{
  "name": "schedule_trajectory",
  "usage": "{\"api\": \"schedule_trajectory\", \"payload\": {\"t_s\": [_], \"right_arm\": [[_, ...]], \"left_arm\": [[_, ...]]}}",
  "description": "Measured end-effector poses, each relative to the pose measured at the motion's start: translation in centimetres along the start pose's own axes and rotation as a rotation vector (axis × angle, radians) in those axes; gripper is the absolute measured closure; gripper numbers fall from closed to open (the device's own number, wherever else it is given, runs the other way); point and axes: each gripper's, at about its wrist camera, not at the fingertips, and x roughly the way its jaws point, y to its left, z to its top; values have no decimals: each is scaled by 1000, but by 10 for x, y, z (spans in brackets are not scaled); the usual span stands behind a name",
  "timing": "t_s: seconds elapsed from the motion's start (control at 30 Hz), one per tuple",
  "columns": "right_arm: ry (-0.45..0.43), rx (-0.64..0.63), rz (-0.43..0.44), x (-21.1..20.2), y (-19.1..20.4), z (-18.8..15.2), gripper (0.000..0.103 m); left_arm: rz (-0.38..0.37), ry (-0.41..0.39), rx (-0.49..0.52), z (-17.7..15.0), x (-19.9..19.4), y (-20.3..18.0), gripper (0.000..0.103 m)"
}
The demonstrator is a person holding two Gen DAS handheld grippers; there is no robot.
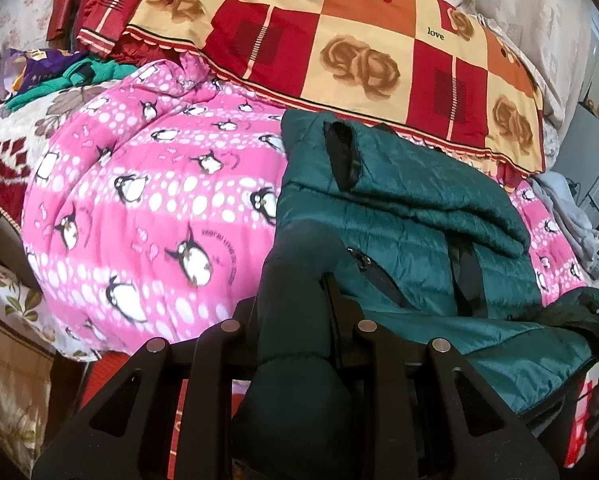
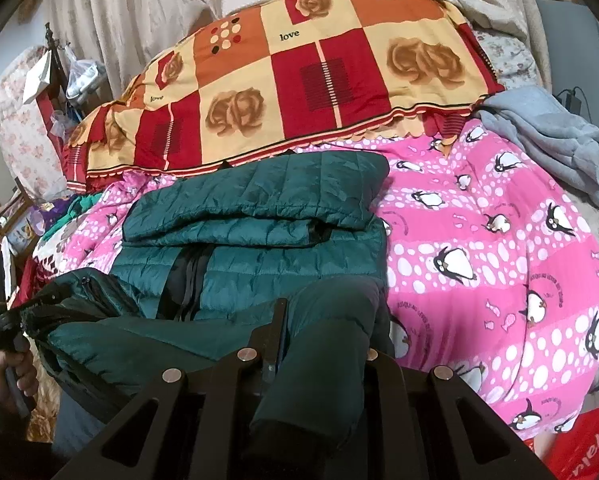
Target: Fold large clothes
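Teal quilted jacket [image 1: 419, 216] lies on the pink penguin blanket [image 1: 139, 200] over the bed, top part already folded down. Looks light, puffy, slick; likely springs open, so grip by hem corners. Left claw [image 1: 295, 312] pinches one hem fold, right claw [image 2: 323, 328] pinches the other. No containers clearly visible.

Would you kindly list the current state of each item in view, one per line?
Green quilted jacket: partly folded on the bed, zipper open, both near corners lifted.
Left hand-held gripper: shut on jacket fabric.
Right hand-held gripper: shut on jacket fabric.
Pink penguin blanket: spread flat beneath the jacket.
Rose-patterned quilt: piled behind the jacket.
Grey garment: crumpled, unfolded, beside the blanket.
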Motion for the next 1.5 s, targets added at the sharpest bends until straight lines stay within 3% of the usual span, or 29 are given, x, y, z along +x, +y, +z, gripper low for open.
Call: {"api": "schedule_trajectory", "payload": {"t_s": [0.57, 1.5], "right_arm": [[-15, 43, -6, 18, -8, 24, 88], [-20, 16, -33, 36, -7, 56, 88]], "left_arm": [[-3, -32, -4, 41, 20, -16, 81], [27, -35, -7, 70, 41, -28, 81]]}}
